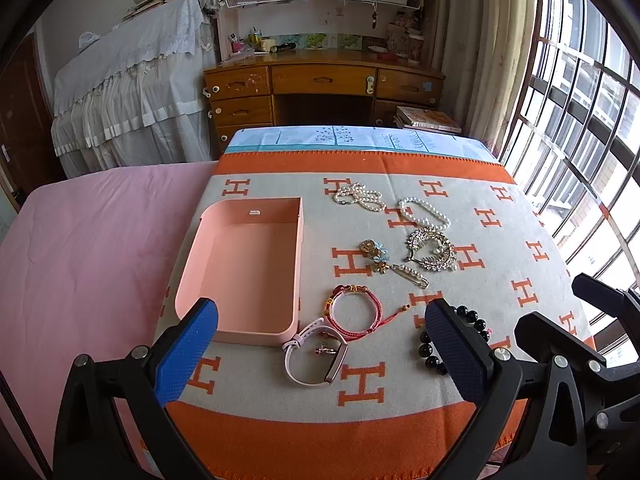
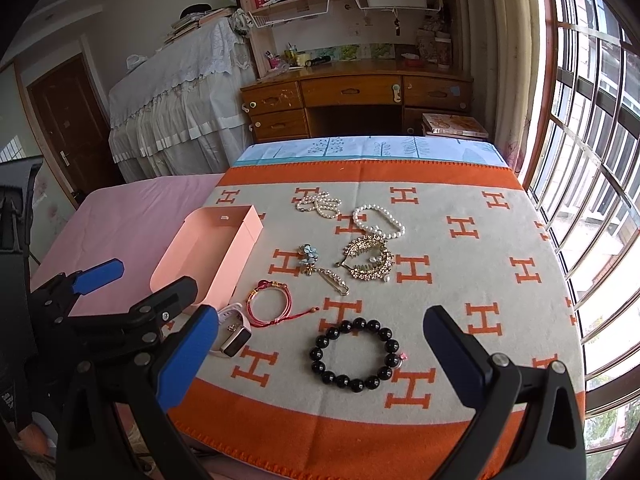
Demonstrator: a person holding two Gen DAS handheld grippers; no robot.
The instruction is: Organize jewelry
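Right wrist view: hovering right gripper point(image 2: 320, 344), jaws apart, over black bracelet point(image 2: 354, 354); likely best pinching one side, lifting toward box point(image 2: 208, 256).

Pink box point(image 1: 244, 264) open, empty; black bead bracelet point(image 2: 356, 354), pearls point(image 2: 378, 222) beside.

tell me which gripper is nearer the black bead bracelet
Right. The right gripper is open with the black bead bracelet lying between its fingers. The left gripper sits further left, over the pink watch, the bracelet beside its right finger.
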